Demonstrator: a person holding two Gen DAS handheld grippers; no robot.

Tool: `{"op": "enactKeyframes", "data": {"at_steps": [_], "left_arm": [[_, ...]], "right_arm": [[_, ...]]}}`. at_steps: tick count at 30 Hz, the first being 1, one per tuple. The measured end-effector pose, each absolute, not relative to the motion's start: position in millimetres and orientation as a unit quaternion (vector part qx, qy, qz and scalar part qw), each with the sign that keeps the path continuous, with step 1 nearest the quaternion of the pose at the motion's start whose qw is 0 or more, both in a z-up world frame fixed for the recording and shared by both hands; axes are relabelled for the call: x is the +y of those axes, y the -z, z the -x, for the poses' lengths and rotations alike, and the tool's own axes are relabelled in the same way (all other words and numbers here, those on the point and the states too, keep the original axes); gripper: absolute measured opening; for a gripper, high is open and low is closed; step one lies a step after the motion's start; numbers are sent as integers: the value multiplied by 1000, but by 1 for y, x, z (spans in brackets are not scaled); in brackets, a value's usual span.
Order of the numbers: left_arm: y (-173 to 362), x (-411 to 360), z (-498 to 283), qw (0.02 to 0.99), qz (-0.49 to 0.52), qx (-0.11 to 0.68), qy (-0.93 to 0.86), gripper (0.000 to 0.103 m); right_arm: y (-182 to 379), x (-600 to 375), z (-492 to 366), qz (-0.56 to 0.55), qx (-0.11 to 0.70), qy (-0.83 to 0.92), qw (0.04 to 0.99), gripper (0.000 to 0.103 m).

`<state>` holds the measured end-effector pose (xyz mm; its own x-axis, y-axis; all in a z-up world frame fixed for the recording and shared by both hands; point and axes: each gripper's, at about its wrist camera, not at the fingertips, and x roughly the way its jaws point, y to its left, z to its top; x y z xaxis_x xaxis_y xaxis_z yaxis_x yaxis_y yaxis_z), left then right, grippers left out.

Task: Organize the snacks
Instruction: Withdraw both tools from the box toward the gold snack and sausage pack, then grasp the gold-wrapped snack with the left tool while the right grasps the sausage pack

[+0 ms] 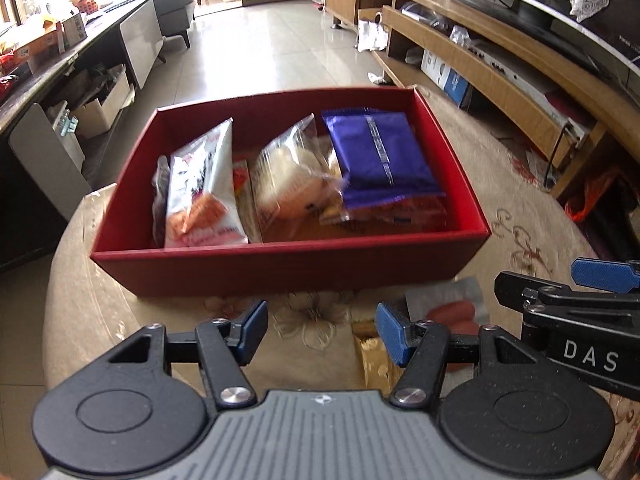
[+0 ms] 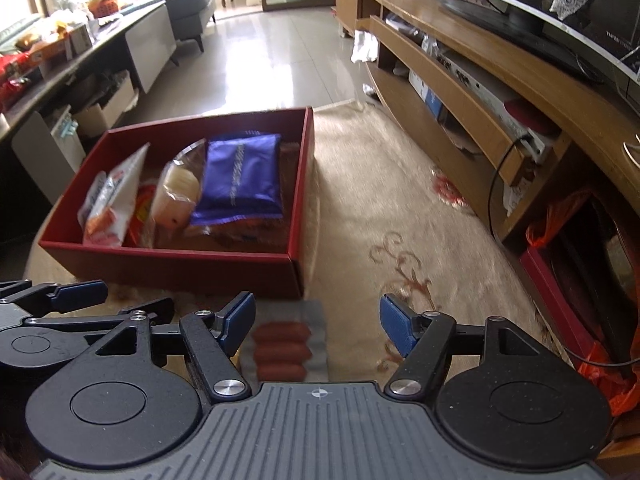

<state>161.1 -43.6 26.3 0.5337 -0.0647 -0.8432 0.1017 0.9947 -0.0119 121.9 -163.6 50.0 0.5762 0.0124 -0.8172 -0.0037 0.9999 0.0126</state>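
On right gripper (image 1: 600, 276): "DAS"

Two claw-mounted fisheyes angled down, side by side, close over the table (image 1: 516, 240), both sharing the red box (image 2: 224, 270).

Crowded red box (image 1: 288, 268) (tablecloth (image 2: 400, 200) rightward bare)

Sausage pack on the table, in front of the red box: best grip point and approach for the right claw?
Come from above and pinch the sausage pack across its flat, sealed edge strip, not the bulging sausages. It lies flat on the tablecloth, partly between the right claw's open jaws, so a near-side edge likely gives the pads purchase.
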Motion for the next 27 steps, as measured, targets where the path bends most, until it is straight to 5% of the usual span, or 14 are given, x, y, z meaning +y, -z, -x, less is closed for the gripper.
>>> {"op": "enactKeyframes", "data": {"at_steps": [19, 27], "left_arm": [[24, -80, -156, 843, -34, 533, 62, 62], [19, -57, -139, 839, -35, 541, 49, 45]], "right_arm": [[-38, -180, -129, 7, 486, 7, 874, 78], [-26, -179, -132, 5, 508, -7, 861, 78]]}}
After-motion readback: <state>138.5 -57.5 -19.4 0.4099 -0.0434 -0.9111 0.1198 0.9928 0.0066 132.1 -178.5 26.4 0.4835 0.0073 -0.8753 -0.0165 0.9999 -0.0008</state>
